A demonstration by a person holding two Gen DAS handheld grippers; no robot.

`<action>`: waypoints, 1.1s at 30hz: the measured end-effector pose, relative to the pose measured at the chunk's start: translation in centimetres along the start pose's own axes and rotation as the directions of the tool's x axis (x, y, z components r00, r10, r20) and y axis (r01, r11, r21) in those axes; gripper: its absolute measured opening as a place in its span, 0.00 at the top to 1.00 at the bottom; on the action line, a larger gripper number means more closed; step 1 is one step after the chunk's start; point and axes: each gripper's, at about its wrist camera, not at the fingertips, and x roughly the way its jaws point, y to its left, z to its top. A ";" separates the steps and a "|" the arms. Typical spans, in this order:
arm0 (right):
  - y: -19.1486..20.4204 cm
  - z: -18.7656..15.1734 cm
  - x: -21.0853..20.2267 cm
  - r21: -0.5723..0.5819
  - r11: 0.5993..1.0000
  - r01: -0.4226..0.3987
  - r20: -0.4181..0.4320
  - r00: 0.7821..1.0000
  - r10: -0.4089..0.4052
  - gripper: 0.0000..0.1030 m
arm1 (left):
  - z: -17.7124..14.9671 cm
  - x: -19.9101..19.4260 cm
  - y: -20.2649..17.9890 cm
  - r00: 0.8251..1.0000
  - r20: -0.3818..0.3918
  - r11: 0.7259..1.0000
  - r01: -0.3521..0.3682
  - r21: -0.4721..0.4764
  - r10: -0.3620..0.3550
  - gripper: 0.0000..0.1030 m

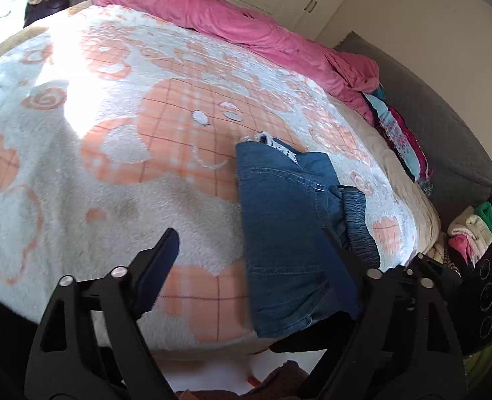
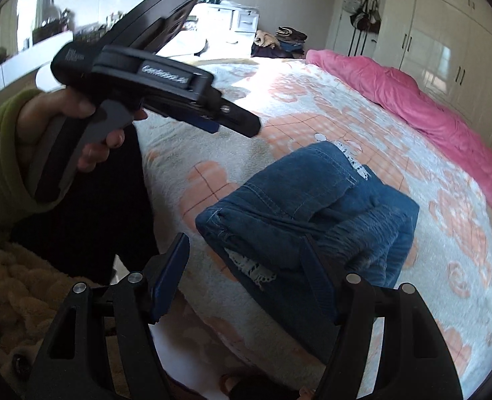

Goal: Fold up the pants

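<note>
The blue denim pants [image 1: 279, 220] lie folded into a small bundle on the bed's white and orange blanket [image 1: 112, 140], with white lace trim at the hem. My left gripper [image 1: 249, 250] is open and empty, above the bundle's near left edge. In the right wrist view the pants [image 2: 312, 206] lie just ahead of my right gripper [image 2: 246, 263], which is open and empty, its right finger over the bundle's near edge. The left gripper [image 2: 236, 123] shows there too, held in a hand above the blanket [image 2: 346, 106] to the left of the pants.
A pink duvet [image 1: 246, 30] lies bunched along the bed's far side. Folded clothes [image 1: 399, 140] are stacked at the bed's right edge, more clothes [image 1: 469, 230] in a pile lower right. White wardrobes [image 2: 446, 40] line the wall. A clothes pile [image 2: 286, 40] sits beyond the bed.
</note>
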 end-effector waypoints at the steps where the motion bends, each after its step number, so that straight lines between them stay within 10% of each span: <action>1: 0.2 0.2 0.4 -0.028 1.000 0.006 -0.006 1.000 -0.006 0.35 | 0.3 0.6 -0.4 1.000 -0.006 1.000 0.001 0.014 -0.001 0.33; 5: 1.0 0.7 1.9 -0.115 0.993 0.018 -0.031 0.999 -0.022 0.36 | 1.0 2.9 -1.5 0.999 -0.045 0.998 0.010 0.061 -0.008 0.52; 15: 1.0 0.2 3.8 -0.128 0.990 -0.054 -0.064 0.997 0.046 0.95 | 1.6 8.1 -3.0 0.992 -0.123 0.993 -0.016 0.119 0.031 0.55; 33: 0.0 -3.7 3.6 0.008 0.998 -0.061 -0.084 0.995 0.061 0.91 | 1.2 7.9 -3.0 0.994 -0.109 0.995 -0.009 0.101 0.020 0.48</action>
